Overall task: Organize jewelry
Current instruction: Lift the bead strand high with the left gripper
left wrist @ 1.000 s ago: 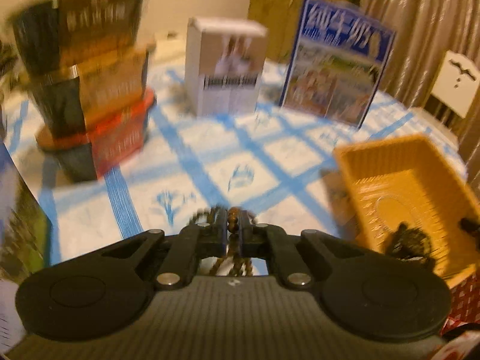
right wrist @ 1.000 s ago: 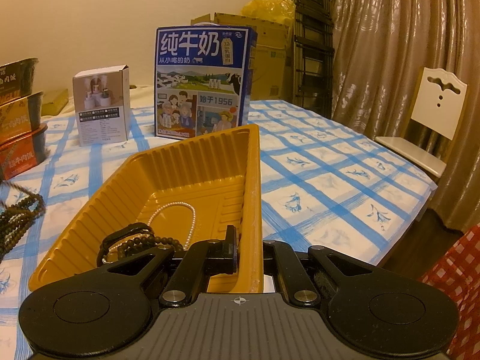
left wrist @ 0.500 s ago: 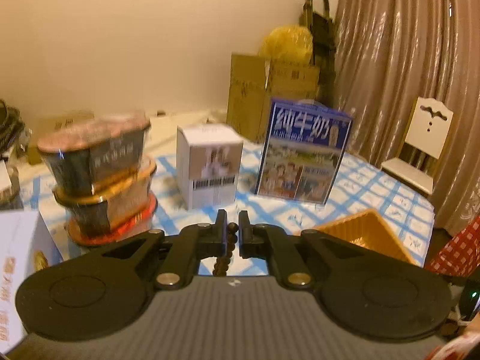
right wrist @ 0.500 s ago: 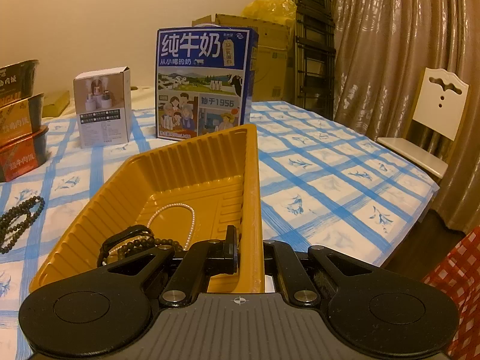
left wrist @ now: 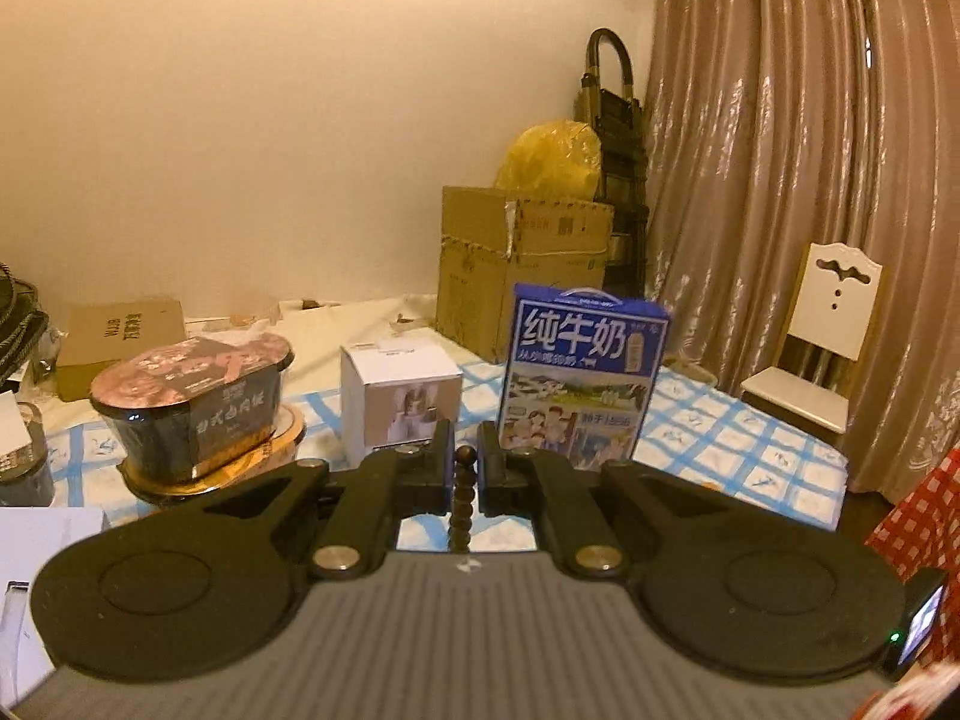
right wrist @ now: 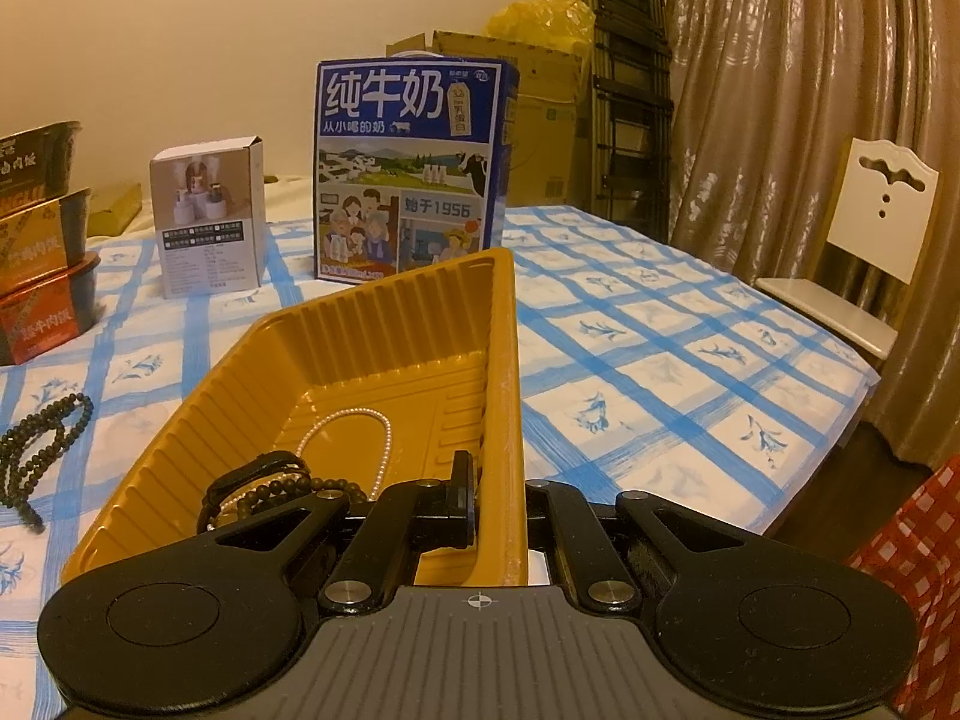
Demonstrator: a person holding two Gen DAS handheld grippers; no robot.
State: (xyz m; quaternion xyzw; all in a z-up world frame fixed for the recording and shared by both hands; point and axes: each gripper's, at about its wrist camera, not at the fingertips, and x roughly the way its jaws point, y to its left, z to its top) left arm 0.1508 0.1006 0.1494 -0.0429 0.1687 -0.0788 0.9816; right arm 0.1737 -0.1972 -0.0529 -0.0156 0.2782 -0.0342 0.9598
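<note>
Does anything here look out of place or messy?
Yes. A dark bead strand lies loose on the tablecloth, left of the yellow tray where the other jewelry sits. The left hand-held gripper pinches another bead strand.

The left wrist view sits raised above the table (left wrist: 750, 456), facing level toward the back wall. The right wrist view sits low and close over the yellow tray (right wrist: 510, 360). Both show the milk carton (left wrist: 585, 372), white box (left wrist: 399, 393) and chair (left wrist: 831, 330).
</note>
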